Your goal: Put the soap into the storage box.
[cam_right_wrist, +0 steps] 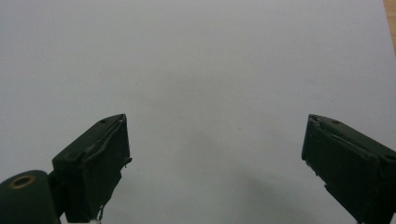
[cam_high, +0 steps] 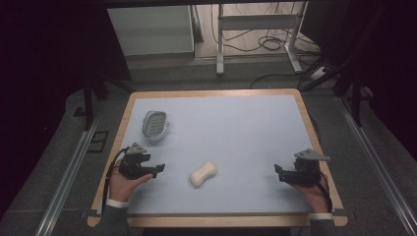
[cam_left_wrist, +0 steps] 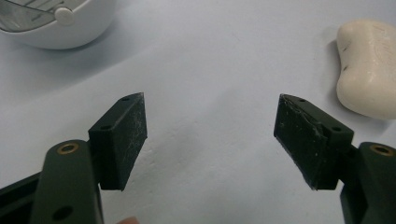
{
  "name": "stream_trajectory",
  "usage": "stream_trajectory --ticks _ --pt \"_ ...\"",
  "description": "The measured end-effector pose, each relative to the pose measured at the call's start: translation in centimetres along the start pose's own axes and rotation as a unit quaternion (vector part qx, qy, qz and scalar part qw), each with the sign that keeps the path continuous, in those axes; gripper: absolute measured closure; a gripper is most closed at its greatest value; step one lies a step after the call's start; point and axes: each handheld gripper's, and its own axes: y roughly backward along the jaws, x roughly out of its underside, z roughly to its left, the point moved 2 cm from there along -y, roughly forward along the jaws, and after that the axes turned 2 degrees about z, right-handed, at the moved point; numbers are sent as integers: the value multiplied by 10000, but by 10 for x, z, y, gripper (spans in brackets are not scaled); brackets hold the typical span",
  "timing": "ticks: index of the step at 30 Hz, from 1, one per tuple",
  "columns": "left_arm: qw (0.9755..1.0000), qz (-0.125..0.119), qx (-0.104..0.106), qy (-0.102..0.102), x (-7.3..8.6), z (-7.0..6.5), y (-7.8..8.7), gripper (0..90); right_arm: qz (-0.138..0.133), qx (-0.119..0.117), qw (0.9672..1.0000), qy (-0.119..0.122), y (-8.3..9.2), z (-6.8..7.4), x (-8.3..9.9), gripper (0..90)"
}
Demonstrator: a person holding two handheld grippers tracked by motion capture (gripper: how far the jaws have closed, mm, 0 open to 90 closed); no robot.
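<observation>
Pale blue and flat, the big table top (cam_high: pixel 246 128) with its light wooden rim lay under my two hands, and the room around it was dark.

Nearest to me were my own tools. I held my left gripper (cam_high: pixel 156 169) low over the table near the front left side. Its two black jaws stood wide apart, with nothing between them but bare table. I held my right gripper (cam_high: pixel 278 172) near the front right side. Its jaws stood wide apart too, and they held nothing.

A bit farther in, between my two grippers and closer to the left one, lay the cream white bar of soap (cam_high: pixel 203 174) with a pinched middle. It rested flat on the table, and neither gripper touched it. In the left gripper view it lay off to one side (cam_left_wrist: pixel 369 70), past the tip of one jaw.

Farther back on the left stood the small white oval soap dish (cam_high: pixel 155 125) with a ribbed grey insert. It had nothing in it.

I think I was just at the start, getting ready to reach for the soap. Next I would need to turn my left gripper toward the bar, put one jaw on each long side, and squeeze gently, because soap can be slippery. Then it could go into the dish.
</observation>
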Motion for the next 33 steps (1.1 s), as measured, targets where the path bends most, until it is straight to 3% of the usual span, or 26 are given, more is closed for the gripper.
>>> stream_trajectory --ticks 15,23,26,33 --pt "10000 -2 -75 -19 -1 -2 5 260 -4 -21 10000 -20 0 -1 0 75" --pt "9999 19 -161 31 -4 -7 9 253 -90 -166 9998 -82 -1 -3 1 74" --pt "10000 9 -39 59 -7 -13 13 249 -171 -212 9995 -156 3 -6 0 74" --pt "10000 37 15 12 -12 -18 19 233 -265 -236 9990 -284 8 -8 0 75"
